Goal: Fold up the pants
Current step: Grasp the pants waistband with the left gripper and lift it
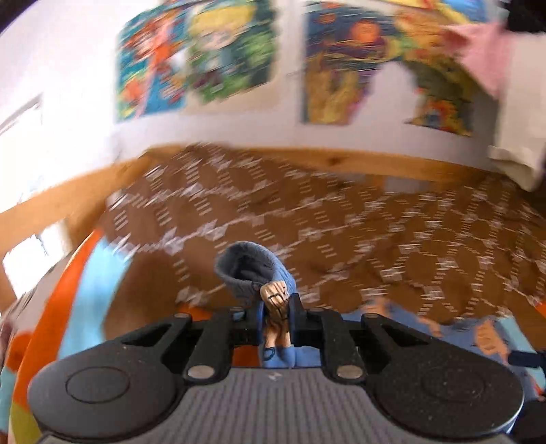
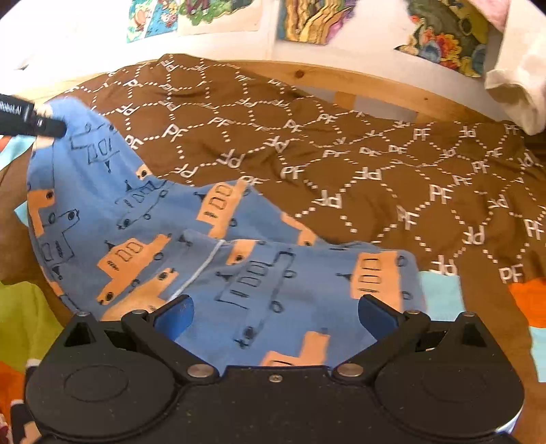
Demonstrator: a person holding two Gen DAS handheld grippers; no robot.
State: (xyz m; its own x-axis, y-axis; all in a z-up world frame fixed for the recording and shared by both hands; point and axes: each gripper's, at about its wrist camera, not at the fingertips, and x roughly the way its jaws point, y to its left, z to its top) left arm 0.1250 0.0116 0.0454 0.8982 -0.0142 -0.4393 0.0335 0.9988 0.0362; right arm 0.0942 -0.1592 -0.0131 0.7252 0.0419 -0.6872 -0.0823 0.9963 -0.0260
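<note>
With the left tool (image 1: 277,309) pinching a pant cuff (image 1: 254,273) off the brown bedspread (image 2: 341,136), carry it evenly over the pants (image 2: 239,273) while the spread right tool (image 2: 274,316) steadies them.

pants (image 2: 143,239) on the bedspread (image 2: 375,164), posters (image 2: 314,20) on wall behind

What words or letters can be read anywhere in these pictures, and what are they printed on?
"PF": white letters repeated all over the brown blanket, some upside down or mirrored.
"RobotAI", or close to it: small white print on the black left tool, cut off by the picture's edge, so not certain.
Wall posters: any lettering is too blurred to read.
Blue pants: only drawn trucks, no words.
</note>
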